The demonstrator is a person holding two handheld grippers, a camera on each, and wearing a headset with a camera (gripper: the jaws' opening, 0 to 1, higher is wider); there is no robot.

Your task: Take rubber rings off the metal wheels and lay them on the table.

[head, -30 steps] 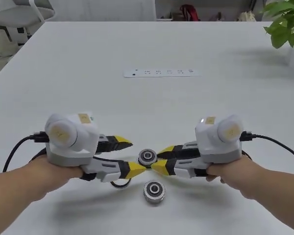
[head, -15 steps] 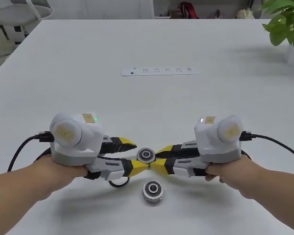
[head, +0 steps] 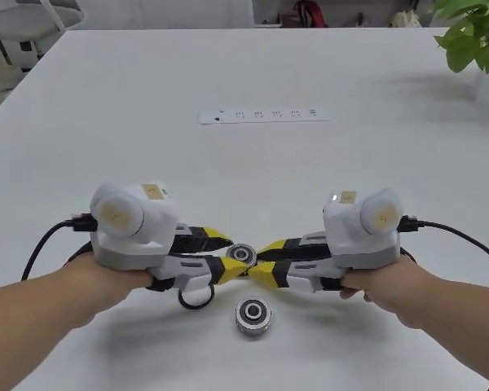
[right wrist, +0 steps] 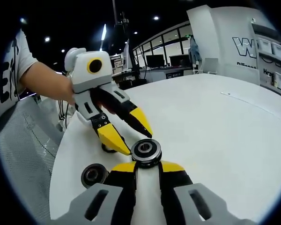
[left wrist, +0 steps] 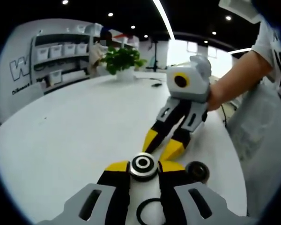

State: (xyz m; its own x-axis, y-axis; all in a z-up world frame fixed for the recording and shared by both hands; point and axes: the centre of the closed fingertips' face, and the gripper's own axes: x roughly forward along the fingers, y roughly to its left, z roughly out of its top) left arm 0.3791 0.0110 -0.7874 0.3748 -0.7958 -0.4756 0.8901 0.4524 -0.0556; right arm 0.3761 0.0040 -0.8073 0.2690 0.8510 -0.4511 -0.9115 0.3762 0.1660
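Observation:
A small metal wheel [head: 241, 253] hangs just above the table between the two grippers. My left gripper [head: 231, 256] comes in from the left and both its yellow tips press on the wheel [left wrist: 143, 165]. From the right, my right gripper [head: 259, 261] pinches the same wheel [right wrist: 146, 150] at its near edge. A second wheel [head: 253, 314], with a dark band round it, lies flat on the table in front of them. A loose black rubber ring [head: 194, 297] rests on the table under the left gripper, and the ring [left wrist: 150, 213] shows between its jaws.
A white power strip [head: 263, 115] lies across the middle of the white table [head: 244, 171]. A potted plant [head: 473, 32] stands at the far right corner. Black cables trail from both grippers toward the near edge.
My left gripper has slid right and its jaws have narrowed onto the wheel. The right gripper and the wheel on the table have kept their places; the camera has drifted slightly.

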